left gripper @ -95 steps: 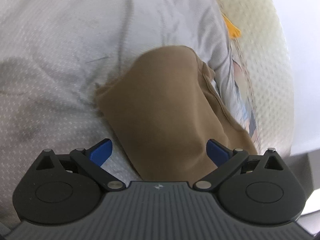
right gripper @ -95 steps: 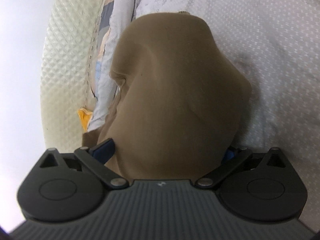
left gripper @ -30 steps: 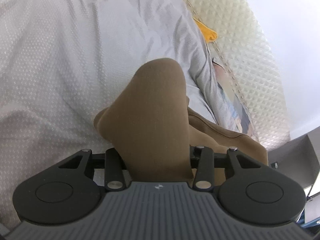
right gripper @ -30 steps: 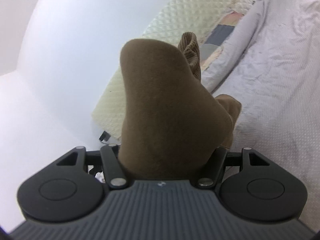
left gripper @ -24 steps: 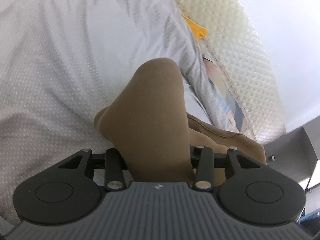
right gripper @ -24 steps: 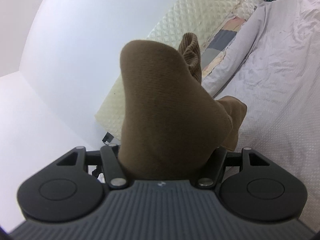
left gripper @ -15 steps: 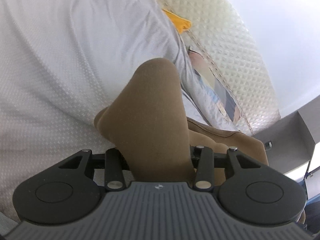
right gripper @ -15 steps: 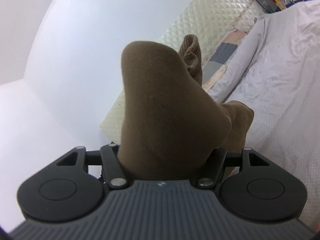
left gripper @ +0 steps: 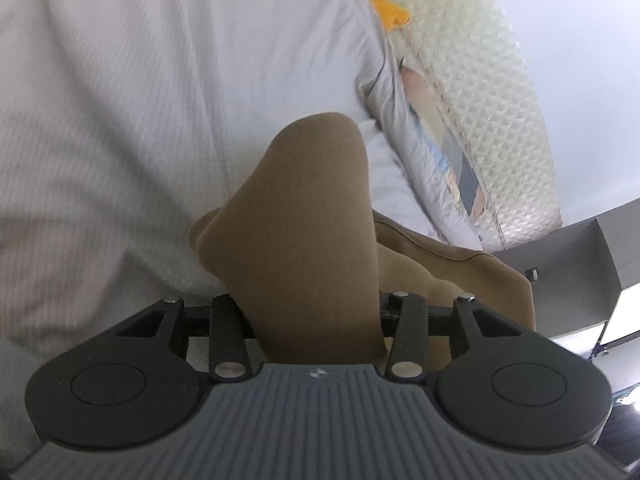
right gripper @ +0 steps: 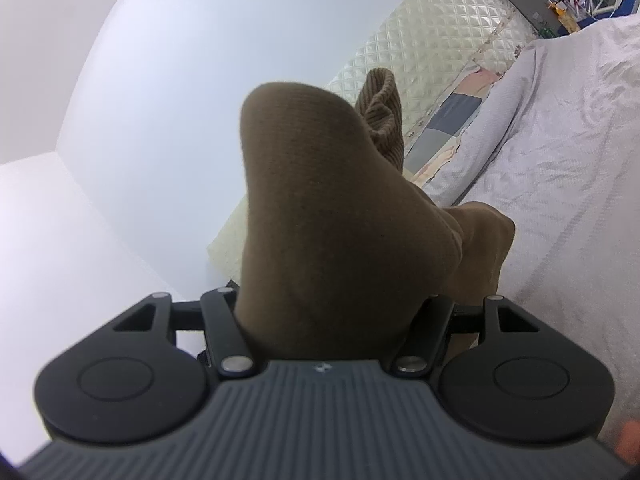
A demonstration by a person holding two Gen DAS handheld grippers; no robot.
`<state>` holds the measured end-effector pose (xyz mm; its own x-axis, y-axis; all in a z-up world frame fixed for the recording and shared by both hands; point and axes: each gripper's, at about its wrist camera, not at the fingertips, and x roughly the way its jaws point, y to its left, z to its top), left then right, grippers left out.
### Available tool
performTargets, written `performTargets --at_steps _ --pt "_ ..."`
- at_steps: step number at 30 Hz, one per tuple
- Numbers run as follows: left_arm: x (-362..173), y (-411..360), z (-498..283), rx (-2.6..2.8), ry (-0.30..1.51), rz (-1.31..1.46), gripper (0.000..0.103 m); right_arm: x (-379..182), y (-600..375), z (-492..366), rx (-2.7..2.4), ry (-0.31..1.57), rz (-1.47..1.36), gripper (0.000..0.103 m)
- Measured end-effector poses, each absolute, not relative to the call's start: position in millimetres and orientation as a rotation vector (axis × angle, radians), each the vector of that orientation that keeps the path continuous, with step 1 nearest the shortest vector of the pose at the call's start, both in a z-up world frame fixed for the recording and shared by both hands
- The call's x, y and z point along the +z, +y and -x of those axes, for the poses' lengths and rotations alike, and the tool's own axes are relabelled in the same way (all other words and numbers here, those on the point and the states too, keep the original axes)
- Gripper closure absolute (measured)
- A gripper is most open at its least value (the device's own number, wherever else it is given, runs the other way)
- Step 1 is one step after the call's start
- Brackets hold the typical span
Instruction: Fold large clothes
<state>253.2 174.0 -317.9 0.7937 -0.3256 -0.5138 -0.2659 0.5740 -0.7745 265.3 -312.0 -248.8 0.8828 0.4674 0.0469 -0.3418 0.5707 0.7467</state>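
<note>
Above a grey-sheeted bed (left gripper: pixel 160 120), left claw (left gripper: pixel 316 316) and right claw (right gripper: pixel 332 312) each pinch the brown garment (left gripper: pixel 312 220), bunched toward twelve o'clock; thick folds could slip free if tugged apart.

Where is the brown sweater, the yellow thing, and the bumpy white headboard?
brown sweater (left gripper: pixel 312 216): left wrist view, on the bunched fold sticking up.
yellow thing (left gripper: pixel 390 14): left wrist view, on its middle, beside the bedsheet.
bumpy white headboard (right gripper: pixel 440 44): right wrist view, on its quilted face.
</note>
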Motion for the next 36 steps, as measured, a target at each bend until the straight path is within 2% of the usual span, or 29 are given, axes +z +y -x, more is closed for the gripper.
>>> performTargets --at_steps 6,13,26,30,36 --pt "-349.8 174.8 -243.1 -0.066 0.755 1.008 0.053 -273.8 -318.2 -244.7 0.425 0.201 -0.859 0.038" --pt "-342.3 161.8 -244.7 -0.043 0.707 0.933 0.054 -287.4 -324.5 -254.3 0.383 0.241 -0.912 0.038" --pt "-218.9 114.4 -286.7 -0.168 0.593 0.792 0.057 -223.4 -364.3 -266.2 0.441 0.136 -0.959 0.038" --pt "-172.1 75.9 -336.2 -0.220 0.575 0.712 0.057 -191.2 -389.8 -285.4 0.431 0.095 -0.971 0.038" --pt "-128.7 -0.8 -454.9 -0.284 0.626 0.667 0.057 -150.6 -445.2 -352.2 0.368 0.027 -1.000 0.038"
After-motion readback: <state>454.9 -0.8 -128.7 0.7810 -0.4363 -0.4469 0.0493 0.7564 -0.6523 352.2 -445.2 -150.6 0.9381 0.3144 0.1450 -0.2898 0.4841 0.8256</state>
